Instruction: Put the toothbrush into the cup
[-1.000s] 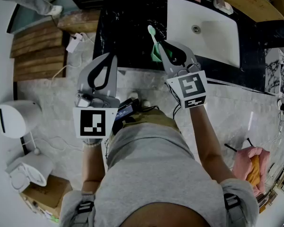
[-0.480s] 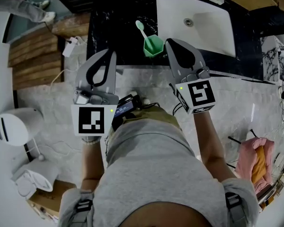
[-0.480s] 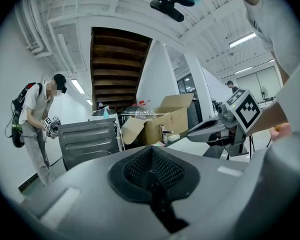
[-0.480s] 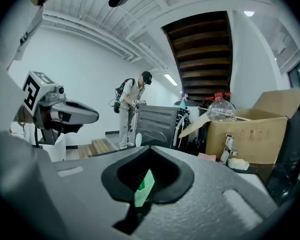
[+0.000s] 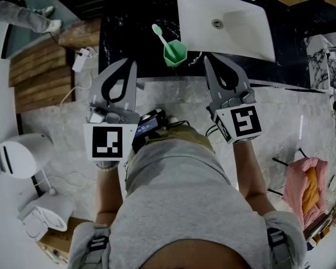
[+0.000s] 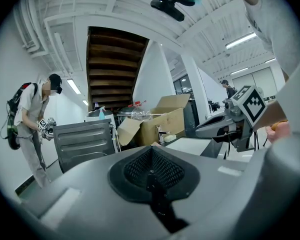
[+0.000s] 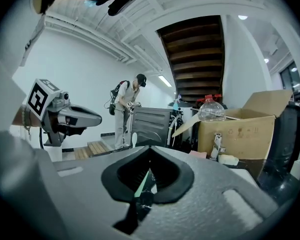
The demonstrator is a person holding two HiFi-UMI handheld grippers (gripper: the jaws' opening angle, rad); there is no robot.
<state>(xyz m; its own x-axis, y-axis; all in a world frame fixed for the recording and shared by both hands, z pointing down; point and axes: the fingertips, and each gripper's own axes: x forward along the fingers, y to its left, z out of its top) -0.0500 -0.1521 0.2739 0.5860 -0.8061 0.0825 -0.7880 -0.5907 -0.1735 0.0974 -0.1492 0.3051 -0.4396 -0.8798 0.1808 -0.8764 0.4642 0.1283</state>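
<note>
Grey and held side by side before my waist, my two claws point forward, forearms stretched out roughly parallel. My left claw (image 5: 133, 66) is pressed together on nothing, its tip just over the near edge of the black counter (image 5: 129, 38). My right claw (image 5: 208, 58) is also closed and empty, its tip near the one green cup (image 5: 175, 53) but apart from it. The single toothbrush (image 5: 161, 36) stands in that cup, leaning left. Bare counter lies left of the cup; one white sink (image 5: 241, 32) sits just to its right.
</note>
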